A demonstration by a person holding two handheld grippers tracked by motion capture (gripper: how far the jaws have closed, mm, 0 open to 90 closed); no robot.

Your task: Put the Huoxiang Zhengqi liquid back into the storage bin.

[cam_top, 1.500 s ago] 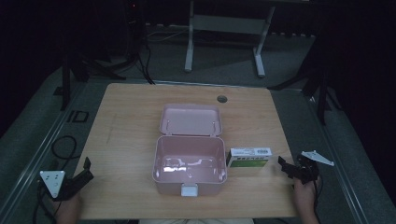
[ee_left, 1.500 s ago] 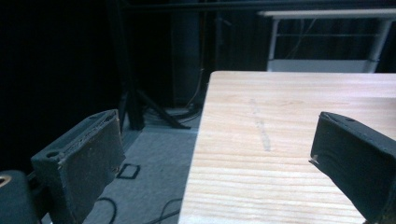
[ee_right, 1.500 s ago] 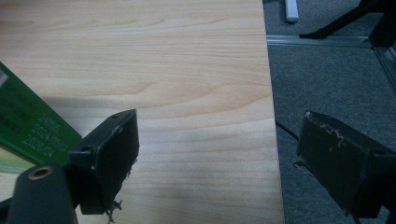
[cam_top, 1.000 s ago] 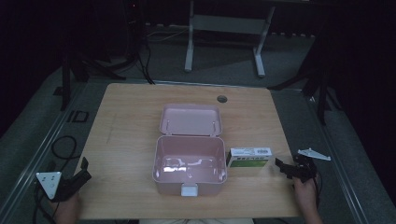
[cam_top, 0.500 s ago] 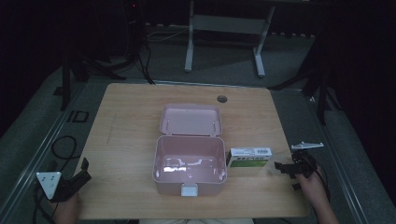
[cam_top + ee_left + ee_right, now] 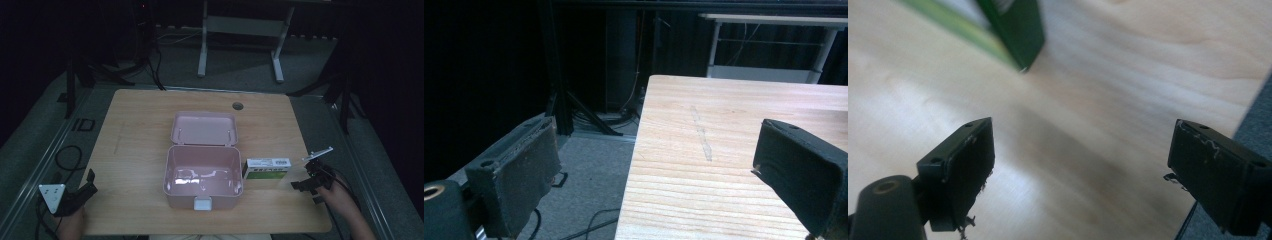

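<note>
A small green and white box lies flat on the wooden table. It sits just to the right of a pink plastic case, very close to the case's side; it is hard to tell if the two touch. The pink case is open, and its lid lies back flat on the table behind it.

The right gripper is near the right edge of the table, just beside the right end of the green box but not touching it. Its jaws are spread wide apart and hold nothing. In the right gripper view, a dark green corner of the box shows at the top, a little blurry, with bare wood between it and the two black jaws.

The left gripper is at the near left corner of the table, well apart from the case and the box. Its jaws are wide apart too, with nothing between them. In the left gripper view, one jaw hangs over the grey floor and the other over the table's edge.
</note>
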